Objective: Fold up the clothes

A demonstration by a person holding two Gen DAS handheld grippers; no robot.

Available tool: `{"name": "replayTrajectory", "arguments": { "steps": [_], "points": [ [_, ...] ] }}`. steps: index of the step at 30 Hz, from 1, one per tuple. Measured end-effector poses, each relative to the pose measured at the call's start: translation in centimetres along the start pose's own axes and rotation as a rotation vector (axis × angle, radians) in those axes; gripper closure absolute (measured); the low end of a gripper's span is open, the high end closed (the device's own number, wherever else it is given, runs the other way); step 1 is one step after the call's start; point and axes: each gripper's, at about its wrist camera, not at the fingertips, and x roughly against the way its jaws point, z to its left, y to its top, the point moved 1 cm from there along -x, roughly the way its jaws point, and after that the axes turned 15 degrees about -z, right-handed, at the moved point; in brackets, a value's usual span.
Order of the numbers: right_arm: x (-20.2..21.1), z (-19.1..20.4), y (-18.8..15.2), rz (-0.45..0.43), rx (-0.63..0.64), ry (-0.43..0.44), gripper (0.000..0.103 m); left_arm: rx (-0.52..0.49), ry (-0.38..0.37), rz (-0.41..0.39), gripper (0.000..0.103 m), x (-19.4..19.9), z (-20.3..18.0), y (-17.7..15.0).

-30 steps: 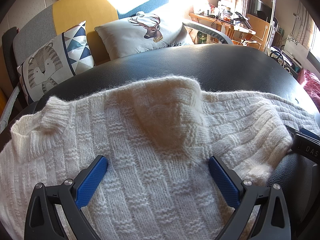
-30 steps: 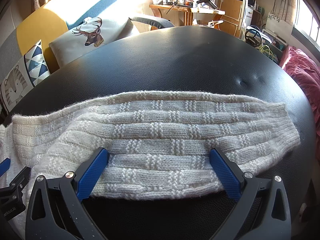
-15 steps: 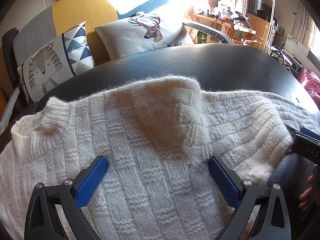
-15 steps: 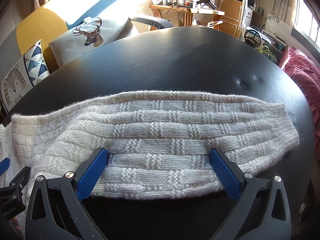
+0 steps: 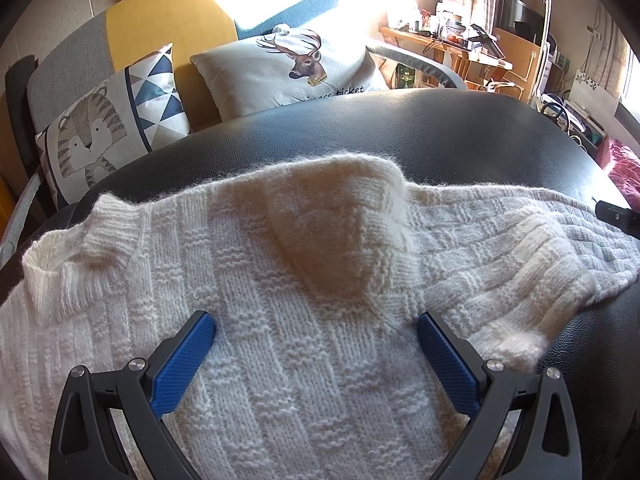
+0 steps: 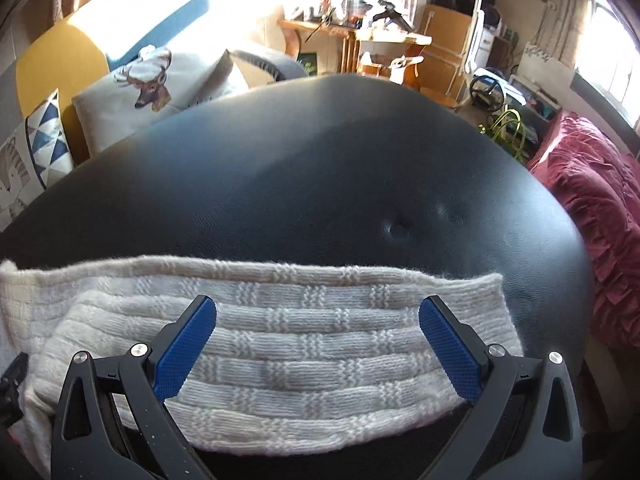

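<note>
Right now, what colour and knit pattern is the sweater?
Cream-white sweater in a basket-weave block knit, clearest in the left wrist view.

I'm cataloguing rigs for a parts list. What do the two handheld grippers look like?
Both look alike. The left gripper and the right gripper each have two black angular plastic fingers with triangular cut-outs and silver pivot screws, tipped with blue textured pads. No cables, sleeves or hands show; no markings are readable.

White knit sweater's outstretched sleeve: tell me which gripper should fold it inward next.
Right. The right gripper hangs open directly over the sleeve of the white knit sweater on the black leather surface. The left gripper, also open, sits over the sweater's body.
</note>
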Motion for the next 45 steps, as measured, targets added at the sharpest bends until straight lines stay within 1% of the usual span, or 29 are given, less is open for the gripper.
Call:
{"name": "replayTrajectory", "arguments": {
  "steps": [2, 3, 7, 10, 13, 14, 15, 17, 18, 19, 22, 25, 26, 28, 38, 43, 45],
  "points": [
    [-0.2, -0.8, -0.9, -0.003, 0.044, 0.037, 0.0, 0.001, -0.001, 0.0, 0.0, 0.0, 0.0, 0.0],
    [-0.2, -1.1, -1.3, -0.007, 0.08, 0.039, 0.0, 0.001, -0.001, -0.001, 0.0, 0.0, 0.0, 0.0],
    [0.1, -2.7, -2.0, -0.041, 0.079, 0.046, 0.0, 0.001, -0.002, 0.0, 0.0, -0.1, -0.1, 0.1],
    [-0.1, -2.8, -1.8, -0.041, 0.075, 0.03, 0.0, 0.004, -0.013, 0.012, 0.0, -0.2, 0.0, 0.3],
    [0.1, -2.6, -1.6, -0.025, 0.068, 0.011, 0.0, 0.005, -0.038, 0.054, 0.0, -0.5, 0.2, 1.2],
    [0.5, -2.5, -1.4, -0.021, 0.064, -0.011, 0.0, 0.015, -0.046, 0.063, 0.001, -0.6, 0.4, 1.6],
    [1.2, -2.3, -1.2, -0.042, 0.068, -0.035, 0.0, 0.029, -0.048, 0.068, 0.001, -0.7, 0.8, 2.1],
    [2.9, -2.0, -0.7, -0.108, 0.088, -0.05, 0.0, 0.054, -0.025, 0.063, 0.001, -1.2, 1.7, 3.0],
    [3.4, -2.0, -0.6, -0.123, 0.092, -0.057, 0.0, 0.065, -0.01, 0.059, 0.001, -1.5, 2.2, 3.5],
    [3.5, -2.1, -0.6, -0.121, 0.086, -0.06, 0.0, 0.07, 0.005, 0.064, 0.002, -2.0, 2.5, 3.8],
    [2.6, -3.1, -1.2, -0.07, 0.058, -0.05, 0.0, 0.056, 0.037, 0.084, 0.002, -3.6, 3.1, 4.0],
    [1.6, -4.3, -2.5, -0.022, 0.018, -0.024, 0.0, 0.044, 0.049, 0.061, 0.0, -4.3, 3.2, 4.1],
    [1.7, -4.8, -2.8, -0.031, -0.007, -0.011, 0.0, 0.04, 0.052, 0.051, 0.0, -4.5, 3.2, 4.2],
    [1.9, -5.0, -3.1, -0.044, -0.002, -0.01, 0.0, 0.033, 0.059, 0.032, 0.0, -4.8, 3.1, 4.2],
    [1.8, -4.2, -3.5, -0.085, 0.001, -0.054, 0.0, 0.02, 0.099, -0.003, 0.0, -7.4, 3.0, 6.0],
    [1.9, -4.2, -3.5, -0.093, 0.004, -0.067, 0.0, 0.024, 0.094, -0.007, 0.0, -8.0, 3.1, 6.6],
    [1.9, -4.2, -3.5, -0.095, 0.005, -0.068, 0.0, 0.031, 0.075, 0.002, 0.0, -7.8, 3.4, 6.6]
  ]
}}
